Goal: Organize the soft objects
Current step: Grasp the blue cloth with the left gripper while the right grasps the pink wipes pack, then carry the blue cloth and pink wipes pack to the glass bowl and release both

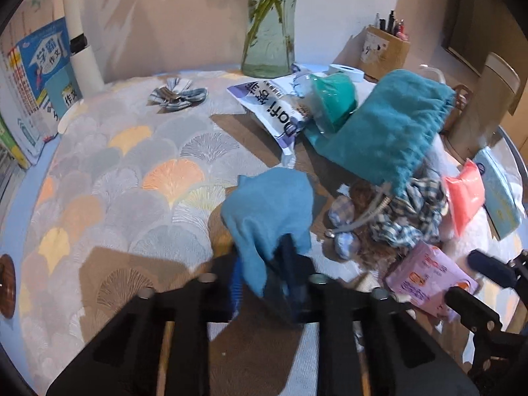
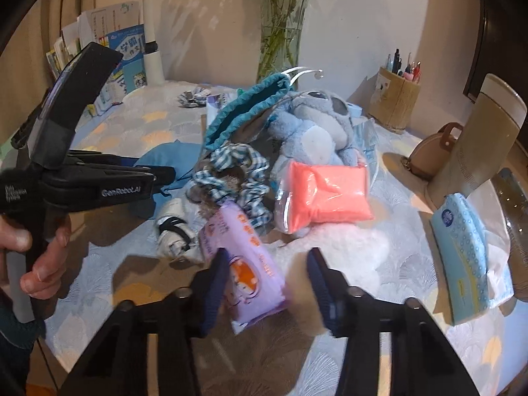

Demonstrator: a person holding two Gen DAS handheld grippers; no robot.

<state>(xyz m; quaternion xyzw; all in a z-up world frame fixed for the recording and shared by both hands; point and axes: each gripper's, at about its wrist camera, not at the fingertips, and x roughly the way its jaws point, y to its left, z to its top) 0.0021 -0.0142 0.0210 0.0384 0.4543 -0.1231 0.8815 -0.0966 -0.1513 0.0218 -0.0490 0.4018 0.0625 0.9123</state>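
Note:
My left gripper [image 1: 264, 274] is shut on a light blue cloth [image 1: 270, 204] that bunches up above the fingers over the patterned tablecloth [image 1: 132, 171]. In the right wrist view a hand holds that gripper [image 2: 158, 175] at the left. My right gripper [image 2: 269, 283] stands around a purple tissue pack [image 2: 244, 277]. Its left pad lies against the pack; a gap shows at the right pad. Behind lie a checked scrunchie [image 2: 237, 165], a pink packet [image 2: 326, 194], a blue plush toy [image 2: 316, 125] and a teal drawstring bag [image 1: 389, 122].
A glass vase [image 1: 270, 33] and a pen holder [image 2: 396, 102] stand at the back, books [image 1: 39, 76] at the left. A tall flask [image 2: 478, 138], a brown purse [image 2: 432, 151] and a blue tissue pack [image 2: 462, 257] are on the right. A striped bow [image 1: 178, 94] lies far left.

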